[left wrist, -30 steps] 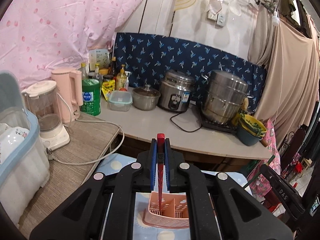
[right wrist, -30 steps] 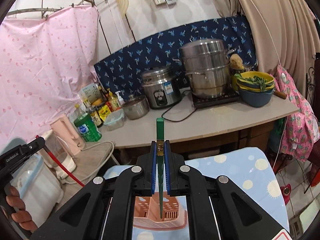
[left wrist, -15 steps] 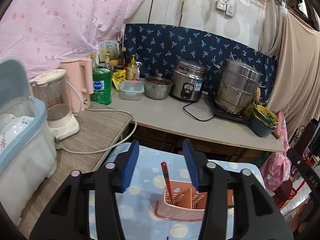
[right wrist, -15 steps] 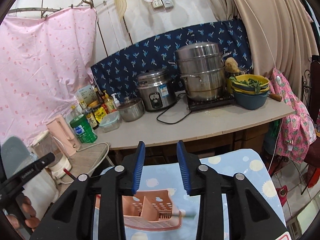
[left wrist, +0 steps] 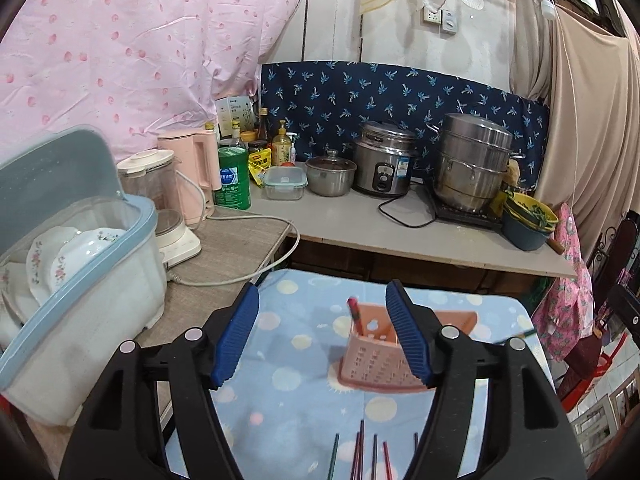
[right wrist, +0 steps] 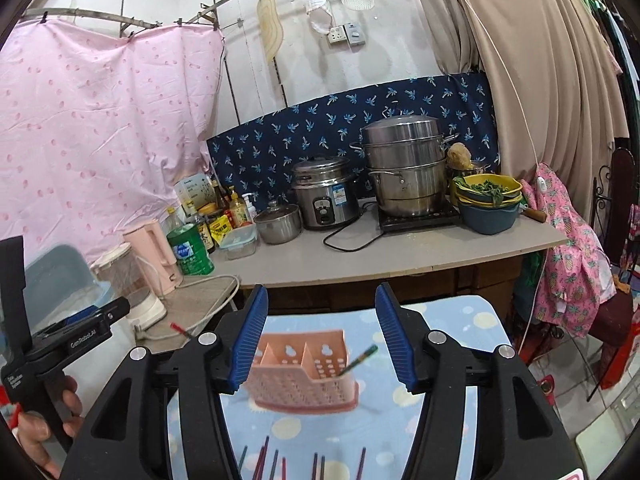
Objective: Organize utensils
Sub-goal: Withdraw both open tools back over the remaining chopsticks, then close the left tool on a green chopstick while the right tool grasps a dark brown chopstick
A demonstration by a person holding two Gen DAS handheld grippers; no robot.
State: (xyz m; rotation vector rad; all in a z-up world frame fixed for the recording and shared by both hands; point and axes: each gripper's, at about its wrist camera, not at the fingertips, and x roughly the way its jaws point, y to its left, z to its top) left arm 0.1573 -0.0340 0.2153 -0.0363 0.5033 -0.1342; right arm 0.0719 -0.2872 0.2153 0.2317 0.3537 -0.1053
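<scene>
Your left gripper [left wrist: 322, 338] and right gripper [right wrist: 321, 338]: both spread wide, empty. Pink caddy [right wrist: 304, 376] (red chopstick [left wrist: 355, 316], green chopstick [right wrist: 360, 358] inside); loose chopsticks [right wrist: 280, 462] nearby.

The right tool [right wrist: 322, 334] gapes wide above the pink caddy [right wrist: 304, 372] holding a leaning green chopstick [right wrist: 360, 358].
</scene>
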